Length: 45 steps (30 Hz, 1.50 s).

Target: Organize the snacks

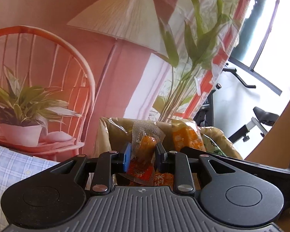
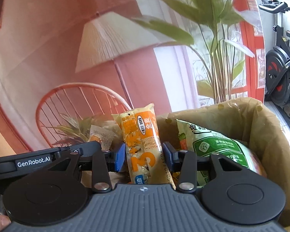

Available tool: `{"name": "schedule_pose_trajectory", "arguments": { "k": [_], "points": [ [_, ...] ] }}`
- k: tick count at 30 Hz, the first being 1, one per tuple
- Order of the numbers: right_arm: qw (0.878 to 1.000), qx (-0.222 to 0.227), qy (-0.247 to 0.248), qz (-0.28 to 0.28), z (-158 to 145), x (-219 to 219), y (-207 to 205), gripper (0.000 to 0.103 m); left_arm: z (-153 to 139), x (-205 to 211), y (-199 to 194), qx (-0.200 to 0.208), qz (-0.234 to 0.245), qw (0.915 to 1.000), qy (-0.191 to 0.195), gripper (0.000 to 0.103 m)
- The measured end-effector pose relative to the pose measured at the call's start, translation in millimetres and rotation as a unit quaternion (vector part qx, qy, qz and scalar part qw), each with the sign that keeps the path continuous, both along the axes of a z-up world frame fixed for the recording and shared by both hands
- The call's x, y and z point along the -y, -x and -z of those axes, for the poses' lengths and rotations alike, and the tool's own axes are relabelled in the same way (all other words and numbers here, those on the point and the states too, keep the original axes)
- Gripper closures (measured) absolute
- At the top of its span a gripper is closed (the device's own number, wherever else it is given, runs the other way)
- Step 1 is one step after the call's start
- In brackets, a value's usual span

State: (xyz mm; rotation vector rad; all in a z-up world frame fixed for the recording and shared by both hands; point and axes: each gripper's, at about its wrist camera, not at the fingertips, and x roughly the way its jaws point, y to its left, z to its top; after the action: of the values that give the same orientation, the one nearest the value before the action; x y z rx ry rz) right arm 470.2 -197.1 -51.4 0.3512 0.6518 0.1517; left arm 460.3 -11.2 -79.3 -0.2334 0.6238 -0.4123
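Note:
My left gripper [image 1: 143,154] is shut on a small clear-and-red snack packet [image 1: 145,145] with an orange piece inside, held upright in front of a cardboard box [image 1: 104,133] lined with plastic. My right gripper [image 2: 143,155] is shut on a tall yellow-orange snack bar packet [image 2: 140,135], held upright just left of the same box [image 2: 261,127]. That bar also shows in the left wrist view [image 1: 187,137]. A green-and-white snack bag [image 2: 214,145] lies inside the box. The left gripper's small packet [image 2: 101,135] shows at the left in the right wrist view.
A printed backdrop with a lamp, chair and plants [image 1: 67,67] stands behind the box. A blue checked cloth [image 1: 13,166] covers the surface at the left. An exercise bike [image 2: 280,73] stands at the right.

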Motion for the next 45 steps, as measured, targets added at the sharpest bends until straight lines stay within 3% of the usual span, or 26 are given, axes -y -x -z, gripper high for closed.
{"name": "schedule_pose_trajectory", "arguments": {
  "k": [4, 7, 15, 24, 32, 45],
  "points": [
    [1.000, 0.002, 0.007, -0.003, 0.5, -3.1, -0.9, 0.053, -1.2, -2.8, 0.7, 0.004, -0.006, 1.0000, 0.001, 0.050],
    [1.000, 0.014, 0.006, -0.001, -5.2, -2.8, 3.8, 0.046, -5.4, -5.1, 5.3, 0.010, -0.004, 0.9999, -0.001, 0.050],
    [0.999, 0.049, 0.014, -0.006, -26.9, -6.6, 41.0, 0.046, -22.2, -13.3, 40.7, 0.029, 0.003, 0.9995, -0.009, 0.050],
    [0.997, 0.080, 0.016, 0.009, -29.6, -3.7, 116.0, 0.046, -22.6, -33.3, 109.0, 0.031, 0.002, 0.9995, -0.011, 0.049],
    [0.996, 0.080, 0.026, 0.031, -1.4, 4.8, 179.5, 0.046, 10.6, -52.8, 160.5, 0.016, -0.021, 0.9995, -0.018, 0.046],
    [0.998, 0.020, 0.040, 0.036, 74.0, 2.5, 232.6, 0.046, 104.3, -51.4, 193.9, -0.091, -0.040, 0.9945, -0.033, 0.045]
  ]
}}
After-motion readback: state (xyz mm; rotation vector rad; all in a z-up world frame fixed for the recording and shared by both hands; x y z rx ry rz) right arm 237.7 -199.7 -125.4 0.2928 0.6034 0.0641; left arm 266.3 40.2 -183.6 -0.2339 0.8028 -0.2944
